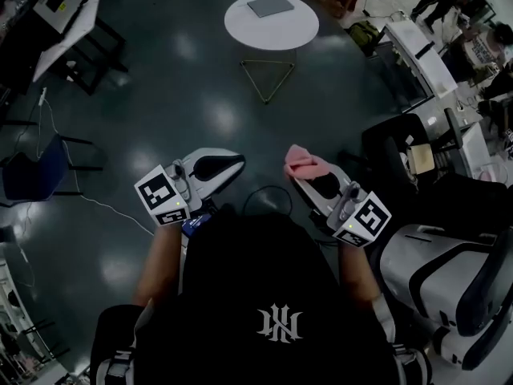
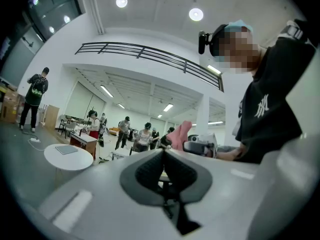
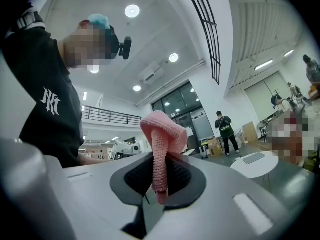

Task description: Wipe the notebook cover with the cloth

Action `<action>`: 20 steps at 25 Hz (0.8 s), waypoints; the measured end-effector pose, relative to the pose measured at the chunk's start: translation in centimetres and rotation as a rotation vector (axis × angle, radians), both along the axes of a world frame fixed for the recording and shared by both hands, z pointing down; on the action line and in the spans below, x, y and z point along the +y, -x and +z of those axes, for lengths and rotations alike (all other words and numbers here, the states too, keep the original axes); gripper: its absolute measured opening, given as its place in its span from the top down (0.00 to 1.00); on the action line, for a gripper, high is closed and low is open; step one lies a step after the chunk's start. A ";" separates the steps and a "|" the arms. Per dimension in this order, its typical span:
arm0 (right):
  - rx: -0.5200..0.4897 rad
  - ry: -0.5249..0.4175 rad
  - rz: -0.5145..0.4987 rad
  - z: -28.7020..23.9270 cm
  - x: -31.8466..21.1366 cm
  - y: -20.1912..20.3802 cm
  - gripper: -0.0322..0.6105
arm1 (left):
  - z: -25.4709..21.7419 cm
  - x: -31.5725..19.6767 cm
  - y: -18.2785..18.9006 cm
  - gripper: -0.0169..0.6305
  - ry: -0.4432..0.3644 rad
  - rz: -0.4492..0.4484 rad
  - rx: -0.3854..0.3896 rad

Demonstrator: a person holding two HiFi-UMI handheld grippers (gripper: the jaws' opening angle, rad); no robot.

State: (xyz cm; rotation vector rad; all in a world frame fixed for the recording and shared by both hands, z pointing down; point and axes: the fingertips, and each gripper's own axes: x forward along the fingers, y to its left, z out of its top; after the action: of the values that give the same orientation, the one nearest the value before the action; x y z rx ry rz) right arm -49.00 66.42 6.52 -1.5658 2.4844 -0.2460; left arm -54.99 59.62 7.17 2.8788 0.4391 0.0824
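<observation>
Head view: both tongs are held up in front of my chest, over the dark floor (image 1: 160,95). My left tongs (image 1: 234,161) are clenched with nothing in them. My right tongs (image 1: 298,173) grasp the pink cloth (image 1: 305,162), which is bunched above the tips. The notebook (image 1: 271,6) lies flat on a round white table (image 1: 240,26), well ahead of both tongs and well apart from the cloth. An office chair (image 1: 449,279) stands off to the right of my right tongs.

Left gripper view: the jaws are pressed together, no gap, empty. Only this view gives the cloth side-on, beyond the tips and a little right. The table with the notebook sits low to the left of the tips. People (image 2: 123,129) stand far behind it.

Right gripper view: the pads clamp a narrow upright fold of the cloth, and the rest mushrooms over the top. The knit shows only here. From these tips, the table and notebook sit low to the right.
</observation>
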 end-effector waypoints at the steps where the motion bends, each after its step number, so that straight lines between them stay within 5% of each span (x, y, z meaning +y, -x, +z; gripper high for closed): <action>1: -0.009 -0.005 -0.005 -0.1 0.6 -0.2 0.90 | 0.0 0.3 -0.2 0.97 0.002 -0.007 -0.003; 20: -0.045 -0.003 -0.021 1.7 8.8 -2.4 0.90 | 0.8 7.4 -3.4 0.97 0.027 0.003 -0.029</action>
State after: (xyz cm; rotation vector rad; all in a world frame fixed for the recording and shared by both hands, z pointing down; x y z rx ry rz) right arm -46.56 75.22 8.24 -1.5168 2.4662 -0.2770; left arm -51.60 67.03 7.96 2.8470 0.4356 0.1177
